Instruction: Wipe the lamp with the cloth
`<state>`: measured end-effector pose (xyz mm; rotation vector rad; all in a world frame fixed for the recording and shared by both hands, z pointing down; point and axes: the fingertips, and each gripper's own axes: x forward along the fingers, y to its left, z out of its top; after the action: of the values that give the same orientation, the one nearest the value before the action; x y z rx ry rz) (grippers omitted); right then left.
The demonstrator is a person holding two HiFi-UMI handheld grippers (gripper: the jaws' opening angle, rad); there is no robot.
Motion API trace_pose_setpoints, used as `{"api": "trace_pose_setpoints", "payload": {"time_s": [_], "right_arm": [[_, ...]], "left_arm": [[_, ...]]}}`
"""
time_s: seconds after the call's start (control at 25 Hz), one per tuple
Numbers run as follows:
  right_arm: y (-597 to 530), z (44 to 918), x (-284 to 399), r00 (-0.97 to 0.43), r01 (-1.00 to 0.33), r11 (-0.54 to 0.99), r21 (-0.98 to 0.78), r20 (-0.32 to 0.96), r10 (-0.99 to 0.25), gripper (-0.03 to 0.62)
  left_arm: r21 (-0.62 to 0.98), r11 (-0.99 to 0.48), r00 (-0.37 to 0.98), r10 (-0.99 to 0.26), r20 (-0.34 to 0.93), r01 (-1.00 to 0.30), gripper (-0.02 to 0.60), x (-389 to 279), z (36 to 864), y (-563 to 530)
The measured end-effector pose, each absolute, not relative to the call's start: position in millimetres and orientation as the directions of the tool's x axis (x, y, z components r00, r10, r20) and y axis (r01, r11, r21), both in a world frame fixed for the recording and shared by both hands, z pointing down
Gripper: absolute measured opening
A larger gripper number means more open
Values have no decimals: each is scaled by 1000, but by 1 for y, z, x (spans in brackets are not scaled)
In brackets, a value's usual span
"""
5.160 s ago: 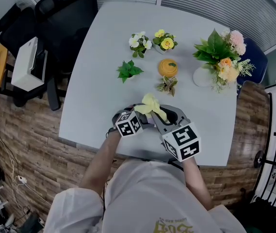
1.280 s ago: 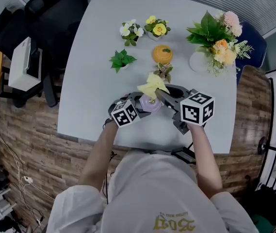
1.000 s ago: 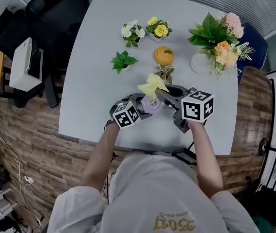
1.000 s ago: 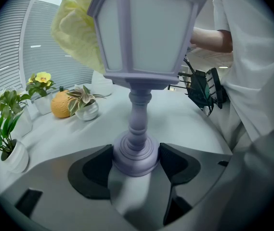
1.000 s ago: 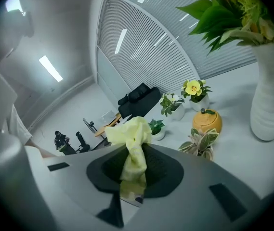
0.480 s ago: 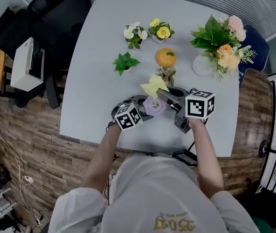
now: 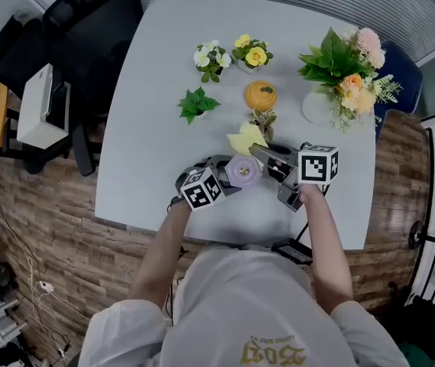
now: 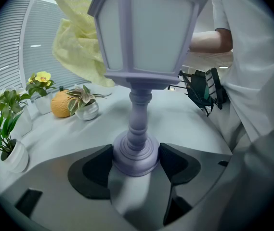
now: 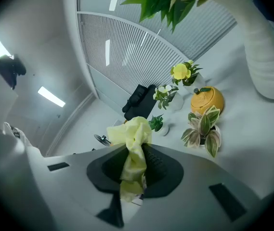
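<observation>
My left gripper (image 8: 136,161) clamps the lamp (image 8: 146,32) by its base, my right gripper (image 9: 133,165) pinches the cloth (image 9: 129,131); mid-wipe, I'd next sweep it over the shade.

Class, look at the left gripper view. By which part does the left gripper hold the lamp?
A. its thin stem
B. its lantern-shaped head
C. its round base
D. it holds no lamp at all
C: the left gripper has its two jaws closed against either side of the round base of the lamp, below the stem and head.
</observation>
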<state>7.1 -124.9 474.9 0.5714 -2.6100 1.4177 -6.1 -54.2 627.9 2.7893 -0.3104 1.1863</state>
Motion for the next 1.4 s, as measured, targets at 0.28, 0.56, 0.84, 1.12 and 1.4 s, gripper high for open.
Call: {"api": "trace_pose_setpoints", "payload": {"time_s": [0.28, 0.56, 0.84, 1.12, 1.4], "right_arm": [[-117, 494, 11, -926, -375, 472, -798, 300, -229, 69], [-107, 499, 12, -960, -269, 424, -865, 203, -195, 67], [-108, 488, 14, -981, -155, 425, -892, 89, -171, 67], [-107, 490, 11, -986, -132, 416, -900, 77, -145, 67], [-103, 507, 10, -983, -173, 397, -901, 136, -121, 67]], "left_arm": [[8, -975, 678, -148, 720, -222, 302, -6, 628, -55], [13, -975, 676, -145, 723, -222, 302, -7, 628, -55], [15, -975, 674, -143, 725, -222, 304, -6, 629, -55], [17, -975, 673, -140, 726, -222, 304, -6, 629, -55], [18, -975, 671, -140, 728, -223, 304, -6, 629, -54]]}}
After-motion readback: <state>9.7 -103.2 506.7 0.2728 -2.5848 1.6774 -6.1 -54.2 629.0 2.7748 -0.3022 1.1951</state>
